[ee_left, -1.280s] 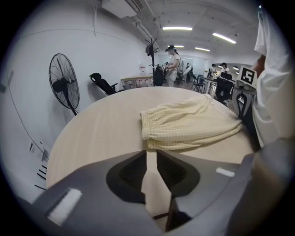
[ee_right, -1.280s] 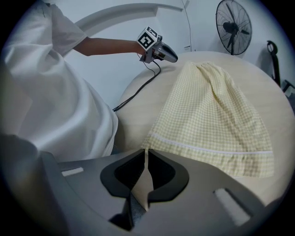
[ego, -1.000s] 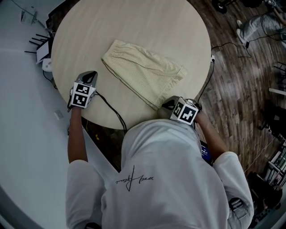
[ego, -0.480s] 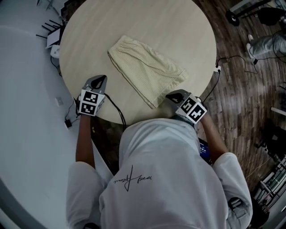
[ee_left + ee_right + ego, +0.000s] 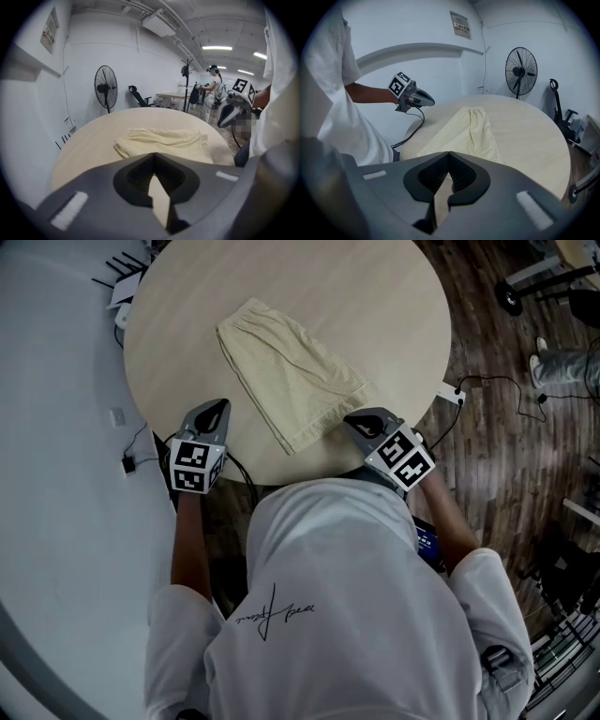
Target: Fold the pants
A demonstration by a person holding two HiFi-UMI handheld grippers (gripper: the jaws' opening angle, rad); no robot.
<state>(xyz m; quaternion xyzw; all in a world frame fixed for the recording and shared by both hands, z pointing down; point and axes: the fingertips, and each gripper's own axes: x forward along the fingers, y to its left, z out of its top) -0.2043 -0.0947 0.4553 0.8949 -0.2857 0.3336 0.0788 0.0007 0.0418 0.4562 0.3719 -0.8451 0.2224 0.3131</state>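
Observation:
The pale yellow pants [image 5: 291, 381] lie folded into a long strip on the round wooden table [image 5: 375, 306], with one end near the front edge. My left gripper [image 5: 214, 411] hovers over the table's near-left rim, left of the cloth and clear of it. Its tips [image 5: 153, 154] meet with nothing between them. My right gripper [image 5: 361, 421] hangs at the near-right rim, beside the strip's near end without touching it. It is shut and empty [image 5: 449, 153]. The pants [image 5: 164, 142] lie ahead of both sets of jaws [image 5: 471, 129].
A standing fan [image 5: 105, 89], a coat rack [image 5: 186, 75] and a person [image 5: 213, 89] stand beyond the table. Cables and a power strip [image 5: 459, 395] lie on the wooden floor to the right. A small white box [image 5: 127, 292] sits by the table's far left.
Both grippers have lifted and drawn back from the pants toward the table's near edge. The right one has left the cloth's near corner. The pants lie as before.

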